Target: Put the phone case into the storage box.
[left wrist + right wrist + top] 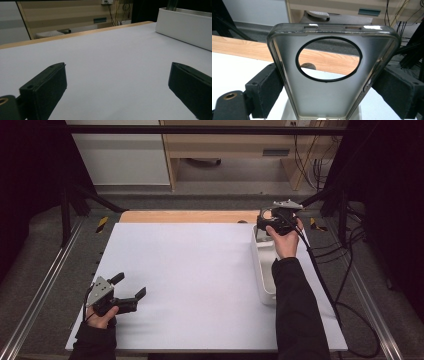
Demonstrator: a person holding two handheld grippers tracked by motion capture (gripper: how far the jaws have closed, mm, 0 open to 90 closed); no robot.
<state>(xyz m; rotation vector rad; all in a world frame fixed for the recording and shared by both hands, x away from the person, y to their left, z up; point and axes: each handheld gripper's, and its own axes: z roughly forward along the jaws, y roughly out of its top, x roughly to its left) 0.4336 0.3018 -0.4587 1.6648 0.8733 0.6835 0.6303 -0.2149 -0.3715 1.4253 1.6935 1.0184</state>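
Note:
A clear, smoky phone case [324, 100] with a large round camera hole stands upright between the jaws of my right gripper [332, 85], which is shut on its two long sides. In the high view that gripper [265, 222] is held above the far end of a long white bin [264, 270] at the table's right side. Near the front left corner, my left gripper [131, 286] rests low over the white table sheet [190, 280]. Its jaws stand wide apart with nothing between them [117, 82].
The white bin [185, 27] runs front to back along the right edge of the sheet. A strip of bare wooden tabletop [190, 216] shows at the far edge, with a small round grey object [308, 66] on it. Cables [345, 290] trail off the table's right side.

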